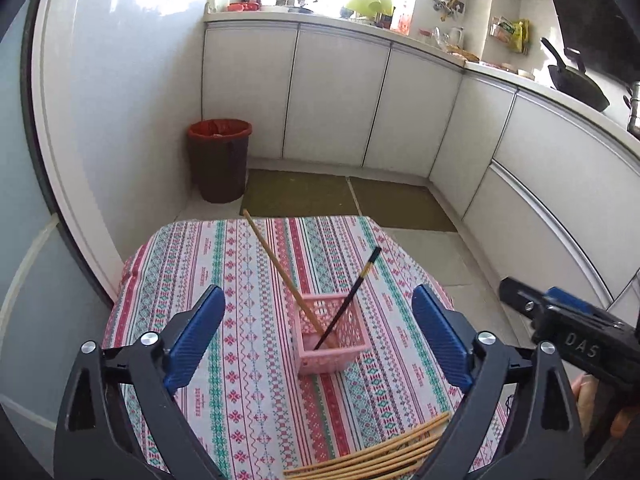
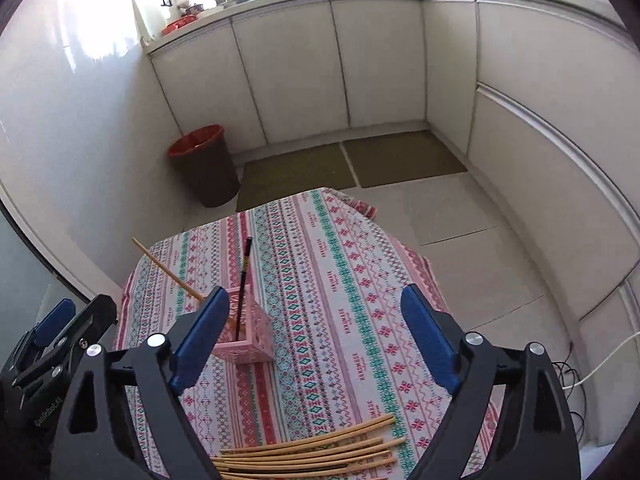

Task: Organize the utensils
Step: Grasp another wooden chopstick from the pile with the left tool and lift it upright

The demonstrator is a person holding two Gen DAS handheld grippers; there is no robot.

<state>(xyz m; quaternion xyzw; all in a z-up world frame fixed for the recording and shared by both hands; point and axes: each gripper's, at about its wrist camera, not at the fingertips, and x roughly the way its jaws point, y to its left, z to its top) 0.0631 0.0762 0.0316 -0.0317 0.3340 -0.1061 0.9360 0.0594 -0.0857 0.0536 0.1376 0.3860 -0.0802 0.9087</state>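
Chopsticks (image 2: pixel 308 450) lie bundled at the near table edge, below both wide-open, empty grippers, left gripper (image 1: pixel 318 336) and right gripper (image 2: pixel 310 338). They look light, stiff and smooth, likely to roll; pinching one mid-length seems safest. Farther off, the pink basket (image 1: pixel 330 336) already holds two, leaning.

Left wrist view: looks forward and downward between its own blue-padded fingers (image 1: pixel 200 336), close over the striped patterned tablecloth (image 1: pixel 248 400); white kitchen cabinets (image 1: pixel 336 96) fill the upper frame.
Right wrist view: same downward tilt, set further right; pink lattice plastic basket (image 2: pixel 250 346) lies left of centre.
Shared: basket (image 1: pixel 330 334), tablecloth (image 2: pixel 340 320), bundle of bamboo chopsticks (image 2: pixel 312 450) at bottom edge, red-rimmed dark waste bin (image 2: pixel 204 164).
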